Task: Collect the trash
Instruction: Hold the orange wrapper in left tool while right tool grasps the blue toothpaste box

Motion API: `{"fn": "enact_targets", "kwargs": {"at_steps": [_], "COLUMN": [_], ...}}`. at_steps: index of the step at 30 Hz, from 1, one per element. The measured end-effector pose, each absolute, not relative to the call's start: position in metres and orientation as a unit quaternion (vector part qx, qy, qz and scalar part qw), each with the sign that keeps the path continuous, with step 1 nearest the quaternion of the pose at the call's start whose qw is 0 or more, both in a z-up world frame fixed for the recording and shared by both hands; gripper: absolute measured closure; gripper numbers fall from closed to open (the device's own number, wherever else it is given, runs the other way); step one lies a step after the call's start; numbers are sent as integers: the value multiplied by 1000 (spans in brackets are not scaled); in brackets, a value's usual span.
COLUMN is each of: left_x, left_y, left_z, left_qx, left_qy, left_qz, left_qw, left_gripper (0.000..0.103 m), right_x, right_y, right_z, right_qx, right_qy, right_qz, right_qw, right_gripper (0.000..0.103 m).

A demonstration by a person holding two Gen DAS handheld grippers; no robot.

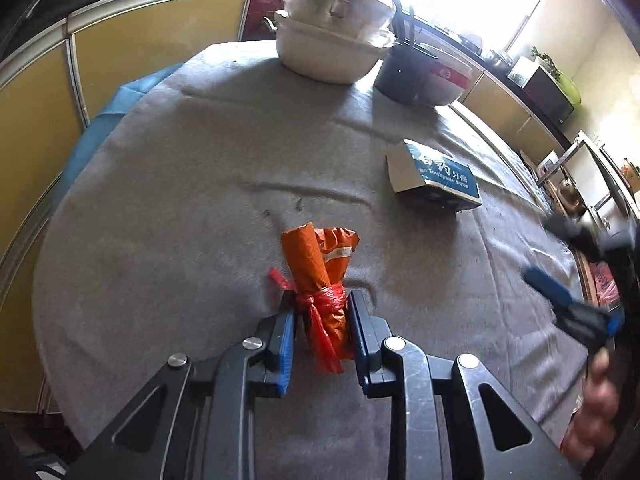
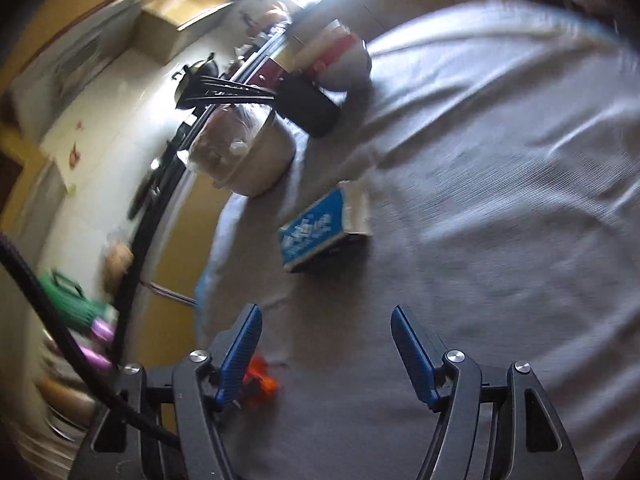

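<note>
A rolled orange wrapper tied with red plastic (image 1: 320, 276) lies on the grey cloth (image 1: 180, 200). My left gripper (image 1: 322, 300) is shut on its tied lower end, one blue pad on each side. A blue and white toothpaste box (image 1: 436, 178) lies on the cloth to the right and farther off. In the blurred right wrist view the box (image 2: 320, 232) lies ahead of my right gripper (image 2: 326, 320), which is open and empty above the cloth. A bit of the orange wrapper (image 2: 260, 384) shows behind its left finger. The right gripper also shows in the left wrist view (image 1: 576, 276).
A white pot covered with plastic (image 1: 332, 40), a dark cup of utensils (image 1: 404, 76) and a rice cooker (image 1: 448, 80) stand at the table's far edge. Yellow cabinets (image 1: 36, 128) stand to the left. A kitchen counter (image 1: 540, 92) runs along the right.
</note>
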State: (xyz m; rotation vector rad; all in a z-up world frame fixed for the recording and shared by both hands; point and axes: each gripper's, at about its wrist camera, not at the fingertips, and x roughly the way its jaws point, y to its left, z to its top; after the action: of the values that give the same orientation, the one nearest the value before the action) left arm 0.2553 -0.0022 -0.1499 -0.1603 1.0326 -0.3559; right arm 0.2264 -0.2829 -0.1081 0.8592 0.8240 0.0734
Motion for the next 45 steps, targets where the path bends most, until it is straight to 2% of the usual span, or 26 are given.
{"fn": "enact_targets", "kwargs": {"at_steps": [4,8,10,16,26,30,32,34,38,44,45], "left_x": [253,252,252,255,255,255,253,250,244,234,233], "left_y": [2,6,9,18,14,13,13,11,2,7,8], "left_z": [-146,-144,-144,-146,-155,-155,-155,-154,-152,-146,-146], "left_qx": [-73,-75,-78,-87,-82,-85,-87,-87,-77,-85,-86], "left_qy": [480,475,476,476,482,482,482,482,480,472,470], "left_qz": [-168,-168,-169,-168,-168,-170,-170,-174,-182,-181,-179], "left_qw": [858,860,860,859,856,856,855,854,855,859,860], "left_gripper": [77,77,77,77,77,77,77,77,77,77,77], "right_x": [265,308,325,360,405,400,391,378,350,309,302], "right_y": [-275,-268,-264,-262,-234,-226,-227,-231,-232,-259,-266], "right_z": [-112,-120,-125,-123,-127,-123,-119,-116,-116,-118,-121], "right_qx": [453,477,474,475,283,215,201,199,172,219,248], "right_qy": [393,430,457,457,504,499,498,499,507,488,489], "right_qz": [25,-23,-49,-123,-207,-171,-143,-107,-73,-32,-25], "right_qw": [800,766,751,742,790,822,831,836,842,844,836], "right_gripper": [29,29,29,29,28,33,39,52,63,63,58]}}
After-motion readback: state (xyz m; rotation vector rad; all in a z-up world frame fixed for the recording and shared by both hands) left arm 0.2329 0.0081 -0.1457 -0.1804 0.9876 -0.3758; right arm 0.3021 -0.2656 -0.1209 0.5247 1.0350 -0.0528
